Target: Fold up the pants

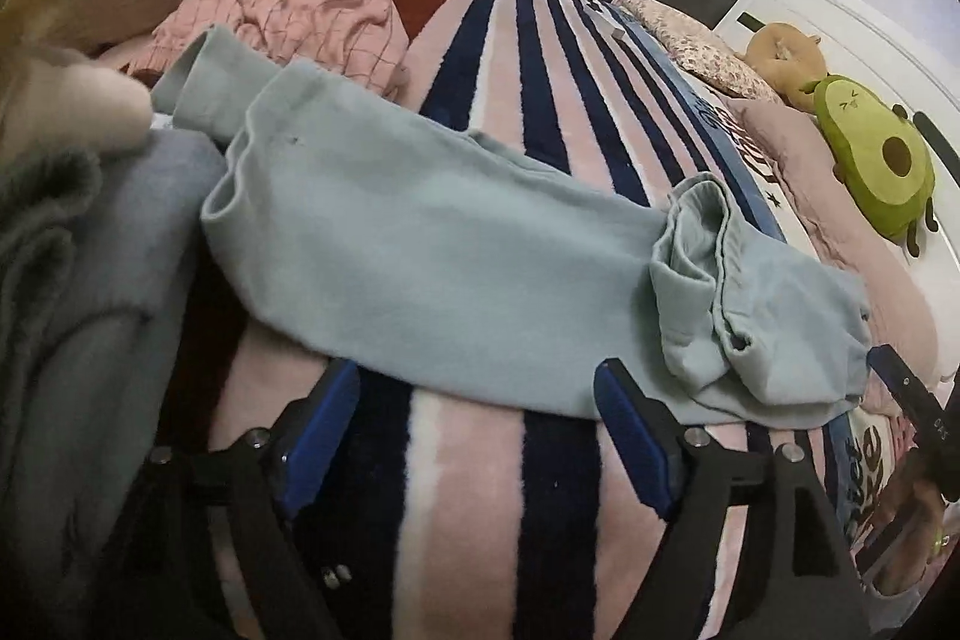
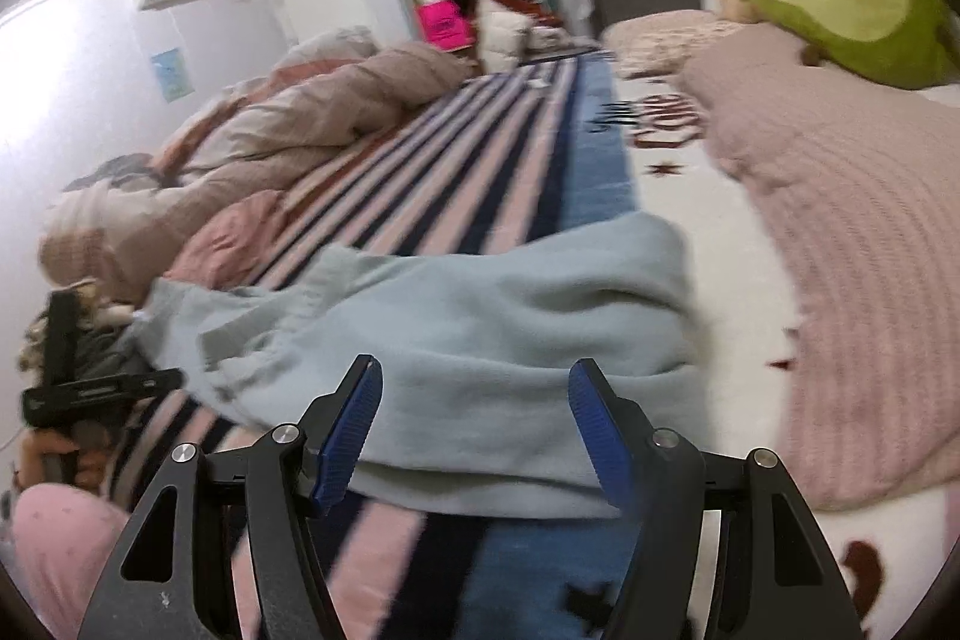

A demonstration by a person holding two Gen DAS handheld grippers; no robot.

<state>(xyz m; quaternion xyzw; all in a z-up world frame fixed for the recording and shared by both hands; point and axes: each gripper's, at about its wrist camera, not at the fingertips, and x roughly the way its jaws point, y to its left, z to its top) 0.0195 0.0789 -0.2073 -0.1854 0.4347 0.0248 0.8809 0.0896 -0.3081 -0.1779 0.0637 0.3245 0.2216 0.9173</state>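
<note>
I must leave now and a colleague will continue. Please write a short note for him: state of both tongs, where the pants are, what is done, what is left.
Left tongs: open, empty, at the near edge of the pants.
Right tongs: open, empty, at the waistband end of the pants.
Pants: light green, on the striped blanket, legs stacked lengthwise, cuffs at the far left, waistband bunched.
Done: apparently the lengthwise fold.
Left: smooth the waistband, then fold across, probably cuffs toward waist.

Matt fleecy cloth pants (image 1: 420, 250); plush striped blanket (image 1: 510, 40).
</note>
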